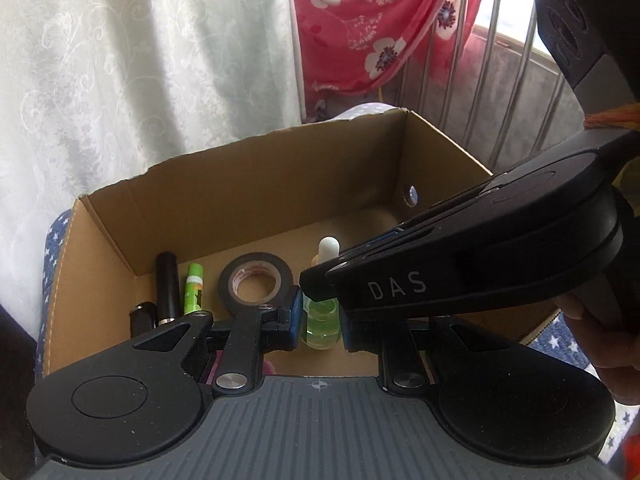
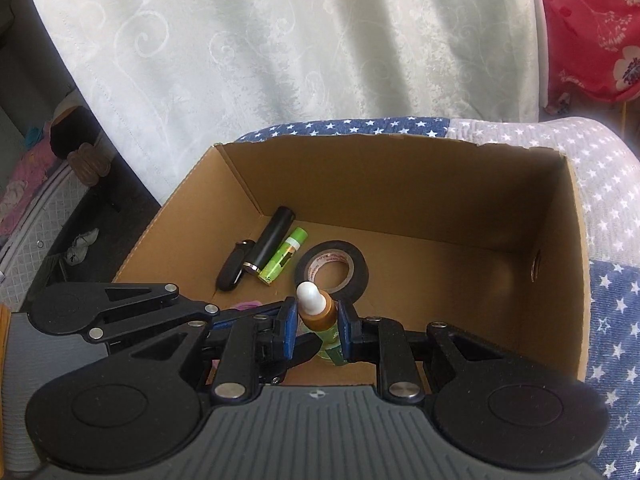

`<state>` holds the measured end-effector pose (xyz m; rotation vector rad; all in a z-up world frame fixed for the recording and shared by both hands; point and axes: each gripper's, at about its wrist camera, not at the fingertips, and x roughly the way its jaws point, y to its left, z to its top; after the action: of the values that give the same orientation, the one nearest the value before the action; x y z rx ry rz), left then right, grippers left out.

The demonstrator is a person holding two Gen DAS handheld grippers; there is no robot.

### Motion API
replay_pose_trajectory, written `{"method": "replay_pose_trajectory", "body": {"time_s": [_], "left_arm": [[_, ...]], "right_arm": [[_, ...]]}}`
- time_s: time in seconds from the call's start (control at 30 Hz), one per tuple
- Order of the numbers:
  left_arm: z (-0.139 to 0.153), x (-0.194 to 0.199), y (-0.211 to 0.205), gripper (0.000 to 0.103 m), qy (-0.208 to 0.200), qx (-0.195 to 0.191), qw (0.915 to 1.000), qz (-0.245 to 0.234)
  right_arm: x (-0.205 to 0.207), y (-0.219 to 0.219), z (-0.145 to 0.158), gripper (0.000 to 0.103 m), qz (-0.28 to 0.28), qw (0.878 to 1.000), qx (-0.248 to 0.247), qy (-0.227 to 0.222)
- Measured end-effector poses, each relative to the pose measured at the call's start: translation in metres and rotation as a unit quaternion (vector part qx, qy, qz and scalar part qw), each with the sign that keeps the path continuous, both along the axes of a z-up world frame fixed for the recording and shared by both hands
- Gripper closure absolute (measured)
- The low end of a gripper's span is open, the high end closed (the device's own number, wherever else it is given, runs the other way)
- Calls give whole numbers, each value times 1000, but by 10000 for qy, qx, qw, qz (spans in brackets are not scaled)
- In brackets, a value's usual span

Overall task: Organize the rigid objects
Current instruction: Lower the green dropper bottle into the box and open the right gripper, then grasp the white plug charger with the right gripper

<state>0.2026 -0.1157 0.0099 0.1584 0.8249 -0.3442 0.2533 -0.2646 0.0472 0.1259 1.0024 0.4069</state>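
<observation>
Setting: home, likely bedroom or living room. Evidence: white embroidered curtain [image 2: 280,60]; red floral cloth [image 1: 372,24] hanging by barred window [image 1: 500,52]; star-print quilt [image 2: 608,300] under cardboard box [image 2: 568,240] of small household items.

Each fisheye sat just behind its own hand-held gripper, looking steeply down into the cardboard box [image 1: 256,184] from close above. Both views shared the box floor, the tape roll [image 2: 331,266] and the white curtain [image 2: 280,60] behind.
</observation>
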Motion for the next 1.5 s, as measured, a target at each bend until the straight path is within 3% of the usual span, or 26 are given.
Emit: {"method": "replay_pose_trajectory", "body": {"time_s": [0.13,0.3,0.5,0.77,1.0,1.23,1.5], "left_arm": [[-1,-3,-4,82,-88,202,9997,-68],[-2,-9,4,80,-35,143,9999,-55],[8,-17,4,65,-290,95,9995,-90],[33,-58,21,57,-752,-207,9968,-150],[39,-119,36,51,-1208,-454,9903,-510],[11,-165,33,51,-1328,-221,9881,-738],[-27,-163,12,52,-1136,199,9917,-568]], "right_arm": [[3,2,-5,80,55,9999,-29,87],[9,3,-3,78,113,9996,29,250],[2,-4,2,78,-34,9990,294,331],[-40,-23,43,77,-299,9957,859,-187],[-118,-40,69,77,-594,9863,1263,-877],[-174,-35,40,77,-815,9807,1438,-1049],[-167,-15,-13,77,-974,9797,1638,-615]]}}
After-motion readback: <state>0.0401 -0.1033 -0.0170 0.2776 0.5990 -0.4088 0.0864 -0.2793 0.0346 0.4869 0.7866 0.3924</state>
